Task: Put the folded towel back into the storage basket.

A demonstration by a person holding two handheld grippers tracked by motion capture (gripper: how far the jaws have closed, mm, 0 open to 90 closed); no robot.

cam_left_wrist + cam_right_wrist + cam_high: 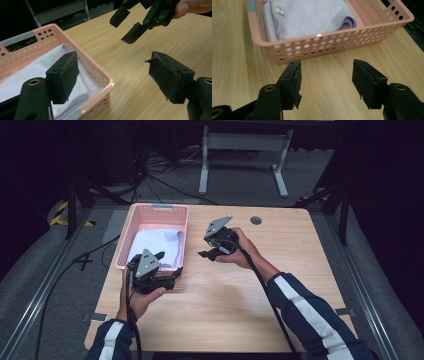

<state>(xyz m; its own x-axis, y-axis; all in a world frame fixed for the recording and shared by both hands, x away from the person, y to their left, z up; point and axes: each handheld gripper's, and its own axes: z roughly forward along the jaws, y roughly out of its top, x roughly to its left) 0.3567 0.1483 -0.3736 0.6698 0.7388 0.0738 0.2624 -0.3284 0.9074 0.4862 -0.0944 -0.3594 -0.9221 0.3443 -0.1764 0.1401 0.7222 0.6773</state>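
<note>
Pink basket holding folded cloth, left claw gaping over its corner, right claw wide, empty

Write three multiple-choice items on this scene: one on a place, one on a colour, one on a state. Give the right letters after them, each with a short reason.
1. Where does the folded cloth lie?
A. On the bare table
B. Inside the basket
C. Between the jaws of the right gripper

2. What colour is the basket?
A. Pink
B. Green
C. Black

3. How do the jaws of the left gripper stand?
A. Shut on the cloth
B. Shut on the basket rim
C. Open, holding nothing

Answers: 1 B, since the right gripper view shows the cloth lying within the basket walls. 2 A, since the perforated walls are pink in all three views. 3 C, since the left gripper view shows a wide gap between its pads, with only the basket corner and the table beyond.
</note>
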